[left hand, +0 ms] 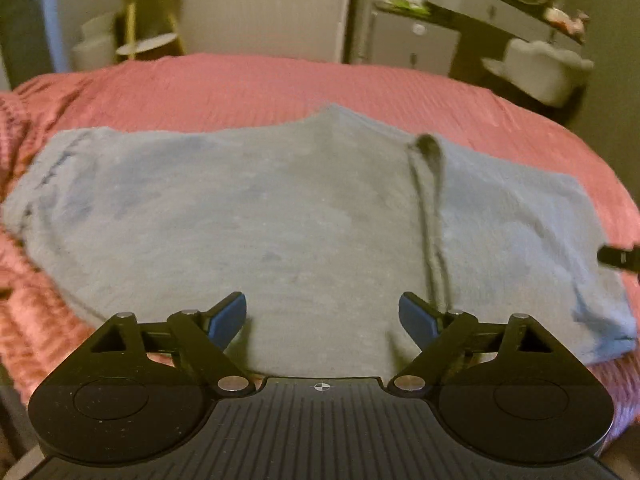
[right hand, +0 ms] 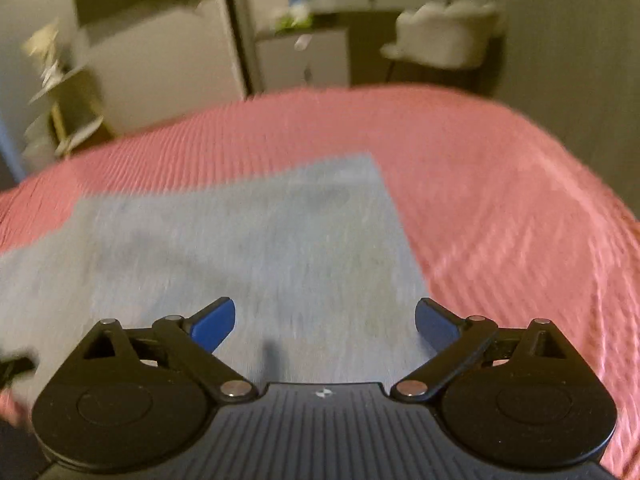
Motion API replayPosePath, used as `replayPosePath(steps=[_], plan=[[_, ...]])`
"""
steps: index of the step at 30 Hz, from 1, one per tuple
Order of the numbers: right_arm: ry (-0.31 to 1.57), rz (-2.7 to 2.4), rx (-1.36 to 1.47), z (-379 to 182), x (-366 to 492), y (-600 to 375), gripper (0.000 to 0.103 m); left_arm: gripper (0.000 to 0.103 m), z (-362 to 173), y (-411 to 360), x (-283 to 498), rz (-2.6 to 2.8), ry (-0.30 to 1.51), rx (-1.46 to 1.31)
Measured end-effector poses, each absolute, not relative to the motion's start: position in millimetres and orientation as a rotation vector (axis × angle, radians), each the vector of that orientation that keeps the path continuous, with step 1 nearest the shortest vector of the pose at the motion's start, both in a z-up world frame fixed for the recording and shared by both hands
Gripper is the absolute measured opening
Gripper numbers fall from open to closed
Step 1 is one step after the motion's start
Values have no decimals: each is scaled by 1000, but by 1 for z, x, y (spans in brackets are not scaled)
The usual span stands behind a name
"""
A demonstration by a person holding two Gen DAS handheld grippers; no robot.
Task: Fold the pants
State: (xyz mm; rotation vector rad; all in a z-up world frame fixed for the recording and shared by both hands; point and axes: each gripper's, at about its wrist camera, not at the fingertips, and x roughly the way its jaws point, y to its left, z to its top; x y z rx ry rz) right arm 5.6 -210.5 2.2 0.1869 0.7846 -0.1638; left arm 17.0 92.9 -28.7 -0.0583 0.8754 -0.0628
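Grey-blue pants lie flat across a pink bedspread, folded lengthwise, with a dark drawstring running down right of centre. My left gripper is open and empty, just above the pants' near edge. The right gripper's tip shows at the right edge of the left wrist view. In the right wrist view the pants fill the lower left. My right gripper is open and empty over their right end, which ends in a straight edge. The view is motion-blurred.
The pink bedspread extends right of and beyond the pants. Past the bed stand a yellow shelf stand, a white cabinet, a white chair and a desk with clutter.
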Motion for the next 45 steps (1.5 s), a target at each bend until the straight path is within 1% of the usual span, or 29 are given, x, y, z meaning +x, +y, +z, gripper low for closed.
replayPosePath(steps=[2,5,6,8,9,11,13,16,18,21,25,27,29,31,33,35,37,39,42,45], plan=[[771,-175,179,-1,28,-202,99,92,-28,95,13,-9,867,-30],[747,-209,112,-13,56,-187,103,94,-25,102,11,26,868,-35],[757,-197,102,-21,64,-180,103,94,-24,104,10,41,869,-35],[836,-145,98,-39,71,-168,103,94,-24,111,12,63,880,-35],[862,-132,106,-47,67,-162,103,94,-25,116,13,70,882,-42],[815,-124,119,-51,43,-153,103,94,-24,126,14,62,888,-85],[837,-78,138,-50,25,-146,103,94,-29,129,16,49,903,-109],[832,-16,65,-43,-3,-128,103,94,-34,129,21,29,926,-121],[787,25,36,-35,-16,-121,103,94,-34,130,22,25,931,-129],[706,-87,47,-25,-10,-126,103,94,-33,134,19,15,929,-154],[791,-218,164,-41,15,-149,103,94,-31,139,15,8,923,-189],[841,-141,171,-50,9,-135,103,94,-32,142,16,4,923,-213],[812,-72,39,-48,-8,-107,103,94,-34,144,18,5,937,-237],[797,5,-17,-48,-20,-90,103,94,-35,146,19,2,945,-257],[789,28,2,-42,-22,-91,103,94,-34,146,18,5,938,-261],[742,21,55,-33,-18,-101,102,94,-34,145,17,2,937,-258],[655,-113,45,-21,-10,-119,102,94,-34,144,17,3,941,-254],[632,-198,58,-18,16,-131,102,94,-34,143,17,2,934,-249],[707,-244,69,-27,48,-138,102,94,-35,143,18,6,939,-247],[801,-144,24,-48,57,-114,102,94,-36,143,20,8,942,-250]])
